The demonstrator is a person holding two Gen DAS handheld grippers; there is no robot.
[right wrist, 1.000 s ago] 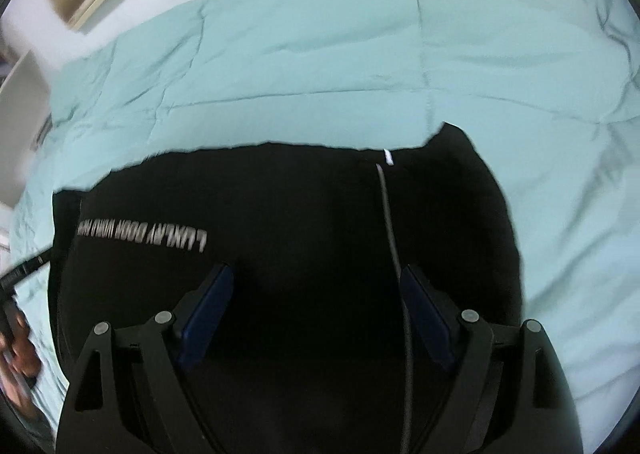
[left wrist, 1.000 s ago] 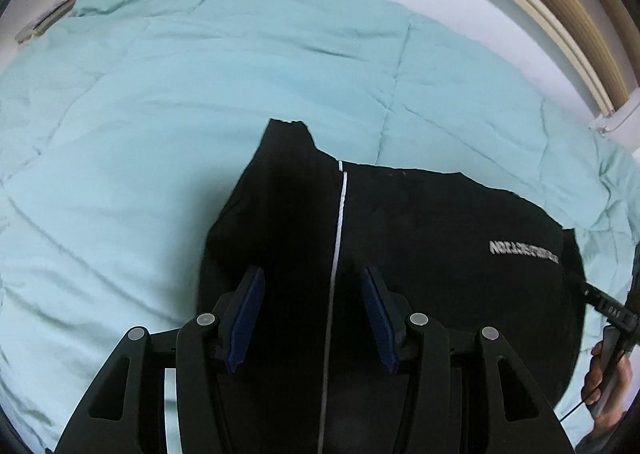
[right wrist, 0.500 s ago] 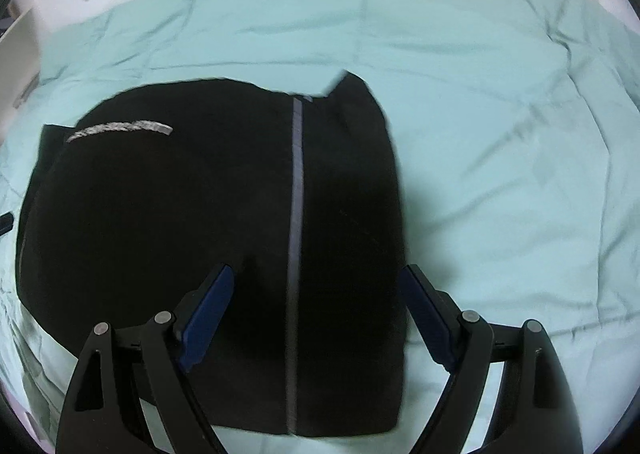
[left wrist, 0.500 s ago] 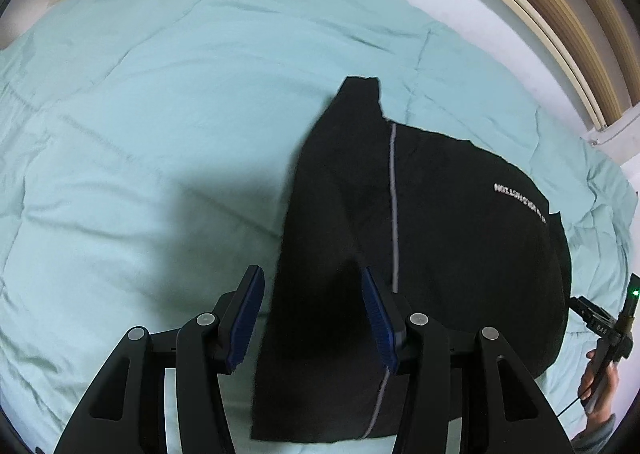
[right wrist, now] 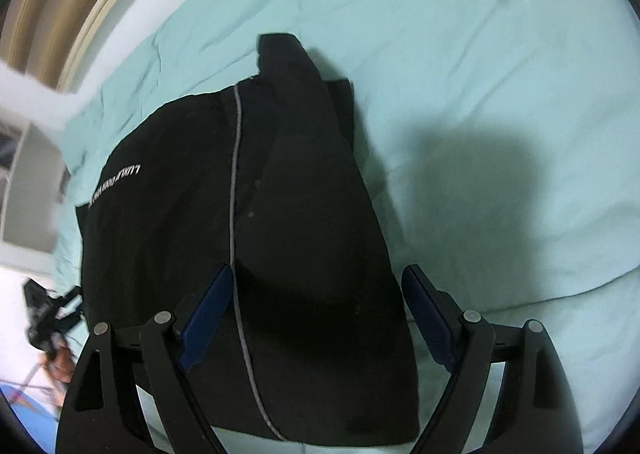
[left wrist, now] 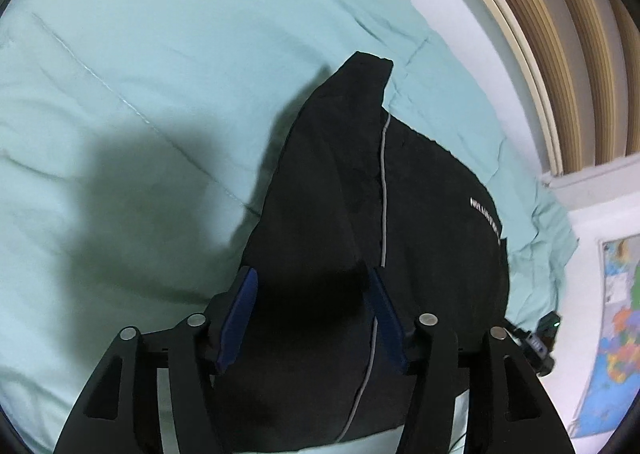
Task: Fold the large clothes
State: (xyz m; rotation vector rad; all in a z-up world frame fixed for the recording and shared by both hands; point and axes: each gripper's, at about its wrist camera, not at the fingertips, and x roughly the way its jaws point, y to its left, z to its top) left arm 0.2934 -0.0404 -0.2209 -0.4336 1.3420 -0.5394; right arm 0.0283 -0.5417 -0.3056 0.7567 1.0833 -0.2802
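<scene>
The black garment (left wrist: 360, 238) lies folded on the bed, on top of a pale teal quilt (left wrist: 140, 93). A thin grey stripe (left wrist: 383, 189) runs lengthwise along it. To one side of the stripe a narrower panel is folded over the main body and tapers to a blunt point at the far end. A line of white lettering (right wrist: 114, 187) sits near the garment's outer edge; the words are too blurred to read in full.

The left gripper (left wrist: 310, 314) hangs above the near end of the garment. Its jaws have just been opening, and the blue fingers (left wrist: 236, 318) stand apart over the black cloth without pressing on it: released. The right gripper (right wrist: 316, 318) hangs over the same end from the other side, jaws spread wide, one blue finger (right wrist: 206, 314) near the stripe and the other past the garment's edge, over the quilt. Nothing is grasped.

Dark shadows fall on the quilt beside the garment in both views. Beyond the bed stands a ribbed wooden headboard (left wrist: 560, 53). A coloured map (left wrist: 616, 326) hangs at the margin of the left view. Part of a hand (right wrist: 62, 366) shows in the right view.
</scene>
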